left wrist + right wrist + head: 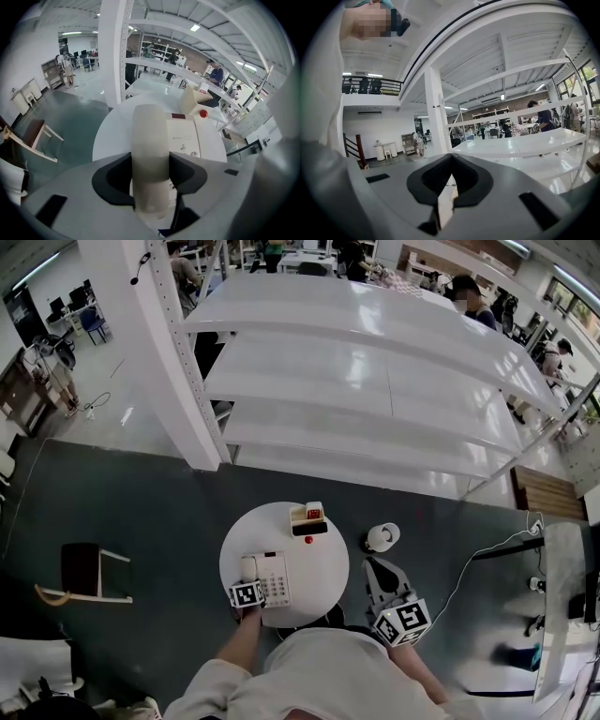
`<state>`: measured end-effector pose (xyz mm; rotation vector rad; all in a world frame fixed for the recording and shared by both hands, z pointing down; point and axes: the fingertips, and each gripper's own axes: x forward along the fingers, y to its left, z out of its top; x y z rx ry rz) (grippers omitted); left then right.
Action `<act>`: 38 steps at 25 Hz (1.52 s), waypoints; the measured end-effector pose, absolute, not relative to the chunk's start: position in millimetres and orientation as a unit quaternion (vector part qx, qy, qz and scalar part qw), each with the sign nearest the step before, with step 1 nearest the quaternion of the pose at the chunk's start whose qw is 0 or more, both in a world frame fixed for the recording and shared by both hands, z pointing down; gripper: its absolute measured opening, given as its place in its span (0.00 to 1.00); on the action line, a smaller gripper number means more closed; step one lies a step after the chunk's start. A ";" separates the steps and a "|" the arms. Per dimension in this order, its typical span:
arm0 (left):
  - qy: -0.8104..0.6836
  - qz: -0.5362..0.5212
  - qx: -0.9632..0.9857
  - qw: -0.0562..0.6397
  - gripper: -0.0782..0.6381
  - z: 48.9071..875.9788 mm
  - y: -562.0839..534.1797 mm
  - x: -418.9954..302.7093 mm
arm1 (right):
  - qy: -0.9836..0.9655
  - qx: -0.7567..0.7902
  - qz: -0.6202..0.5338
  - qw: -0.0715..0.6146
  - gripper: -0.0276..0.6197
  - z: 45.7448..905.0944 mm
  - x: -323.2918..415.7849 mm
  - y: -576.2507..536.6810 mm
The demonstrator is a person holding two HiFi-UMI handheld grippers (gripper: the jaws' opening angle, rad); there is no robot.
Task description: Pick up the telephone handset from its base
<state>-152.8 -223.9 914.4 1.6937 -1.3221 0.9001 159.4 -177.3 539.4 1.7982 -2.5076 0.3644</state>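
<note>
A cream telephone base with a keypad sits on the near left of a small round white table. Its handset lies along the base's left side. My left gripper points steeply down over it. In the left gripper view the handset fills the gap between the jaws of the left gripper, and both dark pads touch its sides. It still rests on the base. My right gripper hangs right of the table, held level and shut on nothing, as the right gripper view shows.
A cream box and a small red ball stand at the table's far edge. A white round object sits on the floor to the right. White shelving rises behind, a chair is at left, and a cable trails at right.
</note>
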 end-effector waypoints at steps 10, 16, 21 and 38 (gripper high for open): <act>-0.525 0.332 0.685 0.381 0.42 895.0 -215.7 -155.5 | -0.815 0.567 0.118 0.009 0.06 538.9 146.1 -169.9; -0.531 0.308 0.702 0.361 0.42 873.5 -215.2 -159.2 | -0.826 0.551 0.118 0.005 0.06 541.7 130.0 -173.1; -0.539 0.269 0.718 0.348 0.42 850.2 -209.5 -161.1 | -0.835 0.537 0.121 0.001 0.06 540.1 113.4 -174.4; -0.549 0.136 0.795 0.220 0.42 722.1 -214.2 -181.3 | -0.856 0.505 0.110 -0.015 0.06 535.4 64.6 -177.7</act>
